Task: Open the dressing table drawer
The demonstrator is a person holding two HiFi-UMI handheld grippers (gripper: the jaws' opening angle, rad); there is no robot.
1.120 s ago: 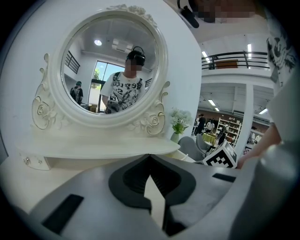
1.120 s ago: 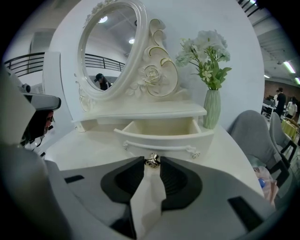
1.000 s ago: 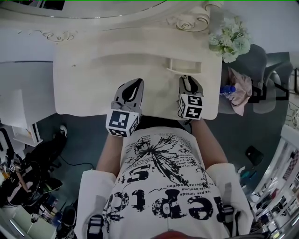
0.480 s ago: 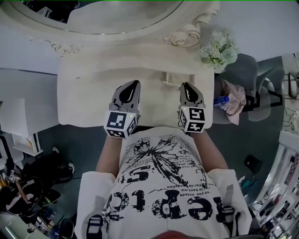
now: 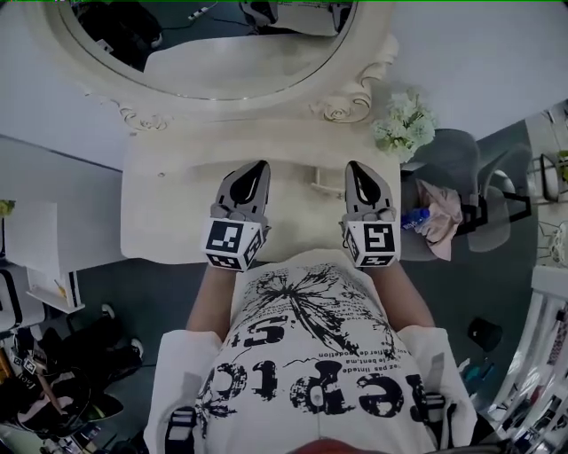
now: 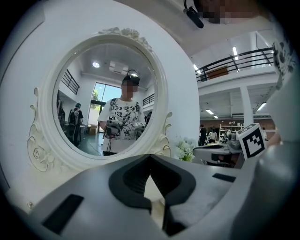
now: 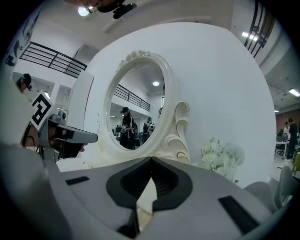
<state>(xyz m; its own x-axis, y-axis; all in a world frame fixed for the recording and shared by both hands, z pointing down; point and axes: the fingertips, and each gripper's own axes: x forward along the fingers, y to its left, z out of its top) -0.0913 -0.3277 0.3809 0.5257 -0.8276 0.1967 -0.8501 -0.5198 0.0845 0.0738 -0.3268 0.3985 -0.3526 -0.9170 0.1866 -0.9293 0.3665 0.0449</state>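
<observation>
Lighting bright and even. Overhead strip lamps (image 6: 236, 50) sit at 2 o'clock in the left gripper view, and a glaring lamp (image 7: 84, 10) at 11 o'clock in the right gripper view. Shadows soft. Both gripper views are circular fisheye with black corners. The left gripper (image 6: 150, 157) and right gripper (image 7: 151, 160), at 6 o'clock, are out of focus. Head view sharp, edges strongly bowed.

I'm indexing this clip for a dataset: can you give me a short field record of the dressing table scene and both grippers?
surface: cream dressing table
at its back: oval mirror
right of the mirror: white flowers
left gripper: over the table, jaws shut, empty
right gripper: over the table, jaws just closed shut, empty
drawer: not visible in any view
</observation>
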